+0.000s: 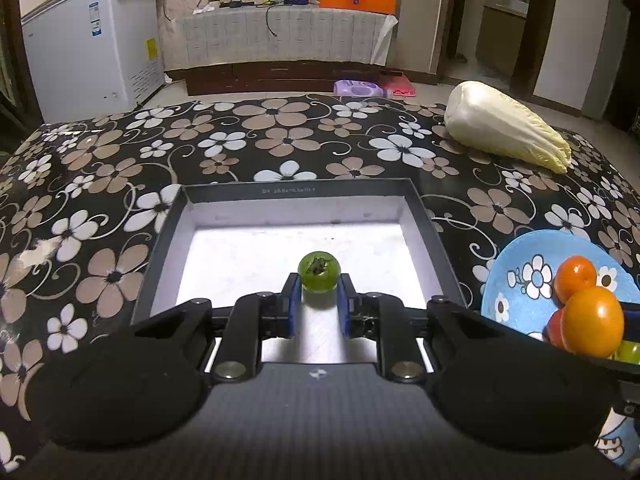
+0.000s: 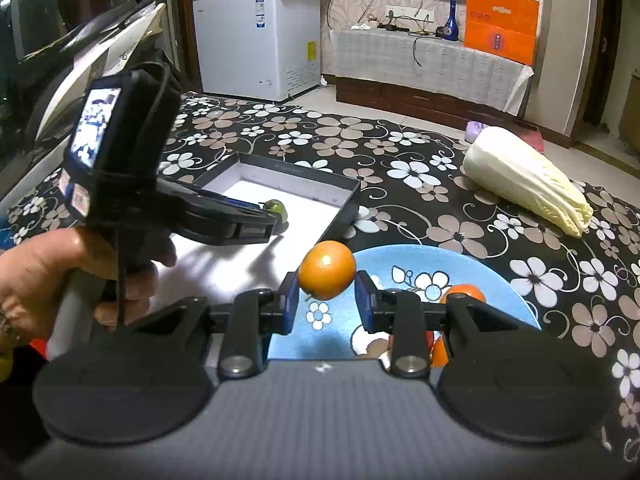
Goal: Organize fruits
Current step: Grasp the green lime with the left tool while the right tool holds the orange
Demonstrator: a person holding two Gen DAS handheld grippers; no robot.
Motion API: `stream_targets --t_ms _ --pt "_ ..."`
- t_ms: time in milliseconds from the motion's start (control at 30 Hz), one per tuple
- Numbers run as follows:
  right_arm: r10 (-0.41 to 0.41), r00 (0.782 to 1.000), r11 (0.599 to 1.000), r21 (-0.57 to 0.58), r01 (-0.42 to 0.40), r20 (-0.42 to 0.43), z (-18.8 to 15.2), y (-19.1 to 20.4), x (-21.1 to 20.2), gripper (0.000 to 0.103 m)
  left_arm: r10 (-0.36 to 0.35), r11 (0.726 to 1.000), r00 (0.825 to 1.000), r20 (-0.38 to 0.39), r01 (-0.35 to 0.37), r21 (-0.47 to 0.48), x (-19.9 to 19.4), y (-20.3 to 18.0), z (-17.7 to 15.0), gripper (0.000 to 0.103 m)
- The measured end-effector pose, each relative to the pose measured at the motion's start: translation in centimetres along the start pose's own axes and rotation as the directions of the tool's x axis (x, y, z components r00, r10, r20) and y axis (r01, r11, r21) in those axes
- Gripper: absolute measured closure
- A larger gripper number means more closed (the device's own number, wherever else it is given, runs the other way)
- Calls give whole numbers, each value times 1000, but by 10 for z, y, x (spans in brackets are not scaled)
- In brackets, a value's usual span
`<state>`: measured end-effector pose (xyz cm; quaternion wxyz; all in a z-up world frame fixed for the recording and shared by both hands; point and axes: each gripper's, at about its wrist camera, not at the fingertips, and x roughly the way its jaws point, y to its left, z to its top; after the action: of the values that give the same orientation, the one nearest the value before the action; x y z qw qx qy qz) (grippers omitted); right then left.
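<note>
The left gripper [image 1: 319, 286] pinches a small green fruit [image 1: 319, 271] between its blue pads, low over the white floor of the dark-walled box [image 1: 298, 191], toward the box's near side. The right wrist view shows the same grip from the side, with a hand [image 2: 60, 276] around the left gripper's handle. The right gripper [image 2: 327, 286] is clamped on an orange fruit [image 2: 327, 269], held in the air above the near-left rim of the blue flowered plate [image 2: 404, 258] — the plate sits just beside the box's right wall. More orange fruits [image 1: 575, 278] lie on the plate, with a green one partly hidden at its near edge. A napa cabbage [image 1: 506, 130] lies near the far right corner of the flowered tablecloth [image 1: 120, 184], well apart from the box.
</note>
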<state>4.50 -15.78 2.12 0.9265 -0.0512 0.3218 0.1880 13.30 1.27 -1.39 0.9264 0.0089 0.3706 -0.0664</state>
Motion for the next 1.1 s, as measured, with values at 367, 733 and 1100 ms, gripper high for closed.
stream_targets --t_ms 367,733,1100 --pt "9 1000 1000 8 -9 12 -4 10 -7 70 20 1000 1000 20 -20 1 -27 -3 -8 85" --pt "15 1000 999 34 -16 13 -12 9 -17 70 -54 999 998 22 54 8 -28 11 -13 33" --pt "49 998 998 27 -50 35 -8 -2 -24 70 -1 999 999 -39 3 33 15 13 -2 52"
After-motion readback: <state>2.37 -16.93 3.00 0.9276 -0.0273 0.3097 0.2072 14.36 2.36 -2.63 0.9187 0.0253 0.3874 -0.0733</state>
